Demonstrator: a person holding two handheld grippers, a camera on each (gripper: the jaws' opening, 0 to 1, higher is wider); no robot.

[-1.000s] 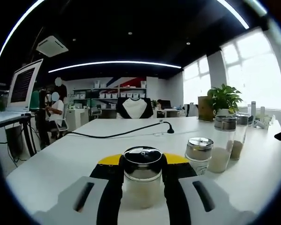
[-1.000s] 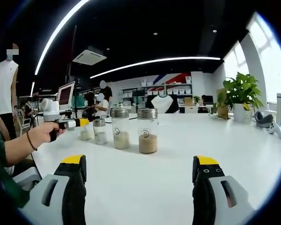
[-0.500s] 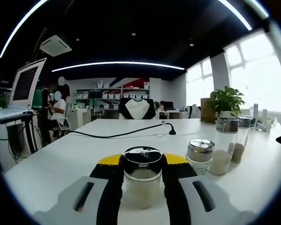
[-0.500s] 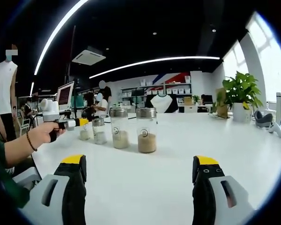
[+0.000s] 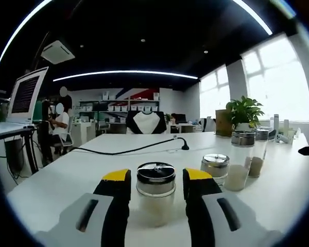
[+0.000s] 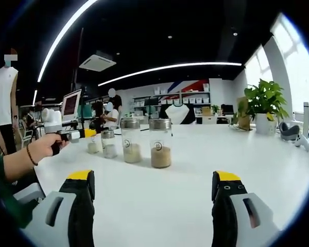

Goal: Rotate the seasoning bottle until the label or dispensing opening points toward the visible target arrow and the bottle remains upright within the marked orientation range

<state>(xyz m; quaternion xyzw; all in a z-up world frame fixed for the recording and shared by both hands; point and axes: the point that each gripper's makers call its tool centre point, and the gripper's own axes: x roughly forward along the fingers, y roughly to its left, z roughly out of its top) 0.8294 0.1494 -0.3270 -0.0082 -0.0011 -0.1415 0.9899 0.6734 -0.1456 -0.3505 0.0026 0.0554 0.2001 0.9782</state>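
**Left fingers off the bottle**

While your left gripper (image 5: 155, 188) has its fingers spread just clear of the seasoning bottle (image 5: 155, 198), that bottle stands upright between them on the tabletop (image 5: 62, 180). Your right gripper (image 6: 154, 193) gapes wide, holding nothing.

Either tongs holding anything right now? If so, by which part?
Nothing is held. The left tongs stand open around the short seasoning bottle, with gaps beside its lid. The right tongs are open over bare table.
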